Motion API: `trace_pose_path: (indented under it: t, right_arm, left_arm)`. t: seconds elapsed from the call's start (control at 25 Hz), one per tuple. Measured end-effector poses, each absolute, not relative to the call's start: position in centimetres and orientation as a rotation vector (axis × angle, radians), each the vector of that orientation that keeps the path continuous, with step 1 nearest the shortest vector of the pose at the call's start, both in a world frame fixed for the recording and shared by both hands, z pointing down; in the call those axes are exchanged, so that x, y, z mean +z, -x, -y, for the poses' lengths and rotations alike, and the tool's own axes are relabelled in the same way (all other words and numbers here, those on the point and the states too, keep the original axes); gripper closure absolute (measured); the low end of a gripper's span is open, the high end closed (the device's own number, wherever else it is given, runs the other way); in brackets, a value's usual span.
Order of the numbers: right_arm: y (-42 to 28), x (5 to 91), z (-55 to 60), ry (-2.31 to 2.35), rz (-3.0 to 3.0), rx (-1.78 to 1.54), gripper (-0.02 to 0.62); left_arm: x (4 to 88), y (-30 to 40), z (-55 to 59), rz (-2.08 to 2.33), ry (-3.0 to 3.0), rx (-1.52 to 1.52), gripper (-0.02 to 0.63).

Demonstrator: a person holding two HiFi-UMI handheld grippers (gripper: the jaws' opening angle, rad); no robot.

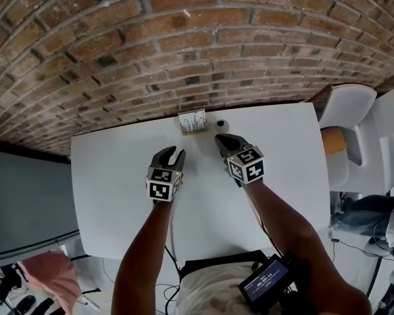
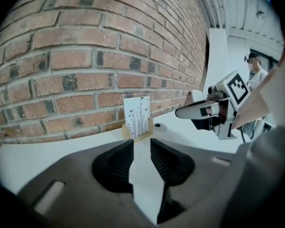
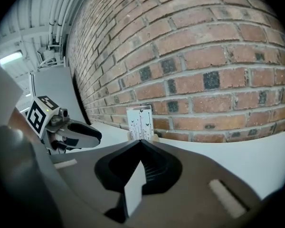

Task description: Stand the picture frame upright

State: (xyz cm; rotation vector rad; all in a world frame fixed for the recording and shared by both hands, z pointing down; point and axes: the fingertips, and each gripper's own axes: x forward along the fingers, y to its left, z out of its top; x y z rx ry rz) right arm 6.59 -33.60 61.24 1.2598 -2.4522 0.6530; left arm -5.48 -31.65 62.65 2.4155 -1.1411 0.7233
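You are looking down on a white desk (image 1: 118,189) set against a brick wall (image 1: 184,44). The picture frame (image 1: 192,121) stands upright at the desk's far edge, in the upper middle of the head view, right by the wall. Its white print shows thin black stems and small butterflies. A small round white object (image 1: 221,123) sits just to its right.

Your left gripper (image 1: 173,152) hovers below the frame, apart from it. Its fingers (image 2: 115,165) are released, with only bare desk in the gap between them. Your right gripper (image 1: 221,138) is just below the round object. Its fingers (image 3: 156,167) are clenched together, grasping nothing.

Each gripper's cube carries black-and-white square markers. A screen device (image 1: 268,282) at the lower right shows print too small to read.
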Motion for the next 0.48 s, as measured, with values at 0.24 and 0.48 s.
trace_pose_path:
  t: [0.24,0.48]
  right_arm:
    - [-7.0,59.2,29.0,-1.24,2.484,0.666,0.586]
    - [-7.0,56.9,24.4,-1.178,2.534,0.626,0.588]
  left_arm:
    - [59.8,4.6,26.5,1.123,-2.431,0.607,0.525]
    - [57.6,4.8,21.8,1.14,-2.424,0.518,0.601]
